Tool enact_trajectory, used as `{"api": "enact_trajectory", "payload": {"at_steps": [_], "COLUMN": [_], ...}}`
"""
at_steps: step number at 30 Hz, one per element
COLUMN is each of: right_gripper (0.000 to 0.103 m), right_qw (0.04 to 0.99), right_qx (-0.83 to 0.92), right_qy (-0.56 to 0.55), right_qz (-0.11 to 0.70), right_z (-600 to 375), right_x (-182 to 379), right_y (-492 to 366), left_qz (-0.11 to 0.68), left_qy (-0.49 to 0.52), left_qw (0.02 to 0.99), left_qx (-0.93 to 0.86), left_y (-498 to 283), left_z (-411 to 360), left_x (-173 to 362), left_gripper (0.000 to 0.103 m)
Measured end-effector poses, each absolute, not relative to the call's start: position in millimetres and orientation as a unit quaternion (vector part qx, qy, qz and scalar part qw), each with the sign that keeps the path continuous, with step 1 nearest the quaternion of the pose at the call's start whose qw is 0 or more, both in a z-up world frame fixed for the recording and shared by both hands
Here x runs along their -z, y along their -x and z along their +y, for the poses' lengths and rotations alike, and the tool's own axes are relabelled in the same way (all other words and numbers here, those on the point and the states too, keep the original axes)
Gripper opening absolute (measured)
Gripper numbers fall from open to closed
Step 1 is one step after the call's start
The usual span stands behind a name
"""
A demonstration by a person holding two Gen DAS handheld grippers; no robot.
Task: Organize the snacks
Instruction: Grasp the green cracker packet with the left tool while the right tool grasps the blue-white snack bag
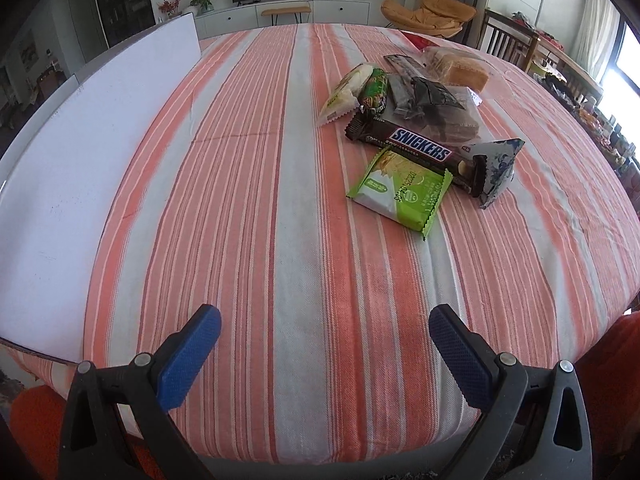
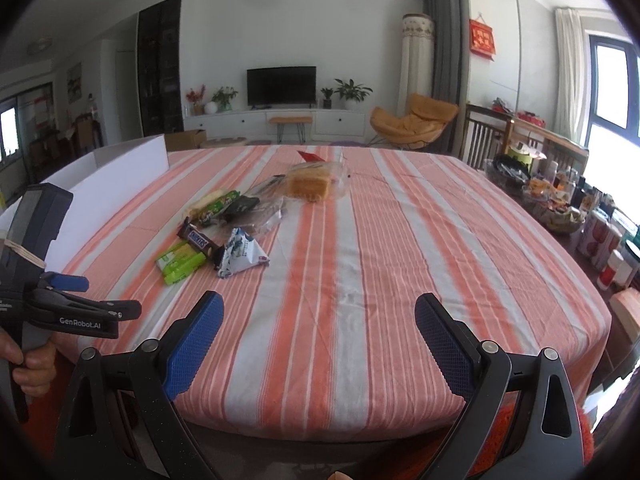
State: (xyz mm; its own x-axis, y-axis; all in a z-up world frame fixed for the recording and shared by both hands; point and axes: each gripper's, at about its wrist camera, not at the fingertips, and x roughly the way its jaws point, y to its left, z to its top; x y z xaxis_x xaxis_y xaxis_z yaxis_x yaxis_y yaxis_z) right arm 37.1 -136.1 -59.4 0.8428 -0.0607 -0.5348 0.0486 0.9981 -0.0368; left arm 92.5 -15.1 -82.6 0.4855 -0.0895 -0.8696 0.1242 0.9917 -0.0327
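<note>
Both the left gripper (image 1: pixel 325 332) and right gripper (image 2: pixel 319 316) hover with jaws apart over the near edge of the orange-and-white striped tablecloth (image 1: pixel 248 200); the brown Snickers bar (image 1: pixel 420 150) lies mid-table.

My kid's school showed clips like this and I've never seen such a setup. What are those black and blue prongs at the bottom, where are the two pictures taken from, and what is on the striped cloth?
There is no robot here. A person holds one hand-held tool in each hand, each ending in a pair of tongs with blue pads. A wide-angle camera on each tool looks forward along its fingers, so each picture shows its own tongs at the bottom: the left tongs in one, the right tongs in the other. The right picture also catches the left tool from the side. Both tongs are open and hold nothing.

On the striped tablecloth lies a loose pile of snacks: a Snickers bar, a green packet, a blue-and-white pouch, bagged bread, and several darker wrappers. A white box stands at the left.
</note>
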Motion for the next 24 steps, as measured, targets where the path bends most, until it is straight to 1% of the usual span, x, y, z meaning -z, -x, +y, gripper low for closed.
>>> {"api": "enact_trajectory", "payload": {"at_steps": [2,5,9,12,15,18,19,21,24], "right_gripper": [0.098,0.098,0.098,0.098,0.098,0.098,0.099,0.098,0.099], "right_qw": [0.951,0.937,0.928,0.914,0.903,0.886,0.886,0.891,0.890], "right_qx": [0.031,0.024,0.008,-0.028,-0.052,-0.073,-0.066,-0.076,-0.081], "right_qy": [0.009,0.001,0.003,0.007,0.017,0.027,0.036,0.038,0.037], "right_qz": [0.308,0.349,0.372,0.405,0.427,0.457,0.457,0.446,0.447], "right_z": [-138,-139,-131,-117,-105,-97,-96,-97,-105], "right_x": [70,85,94,98,101,117,120,120,121], "right_y": [-45,-56,-72,-105,-140,-176,-185,-196,-206], "left_qz": [0.489,0.482,0.461,0.447,0.451,0.447,0.446,0.449,0.471], "left_qy": [-0.032,-0.028,-0.029,-0.031,-0.035,-0.042,-0.044,-0.048,-0.055], "left_qw": [0.870,0.874,0.885,0.892,0.889,0.890,0.889,0.887,0.874], "left_qx": [0.055,0.059,0.059,0.062,0.069,0.087,0.092,0.100,0.108], "left_y": [-90,-89,-81,-78,-79,-80,-80,-79,-85], "left_z": [-16,-14,-13,-12,-12,-10,-9,-9,-11], "left_x": [85,87,87,87,86,85,85,85,83], "left_gripper": [0.103,0.103,0.103,0.103,0.103,0.103,0.103,0.103,0.103]}}
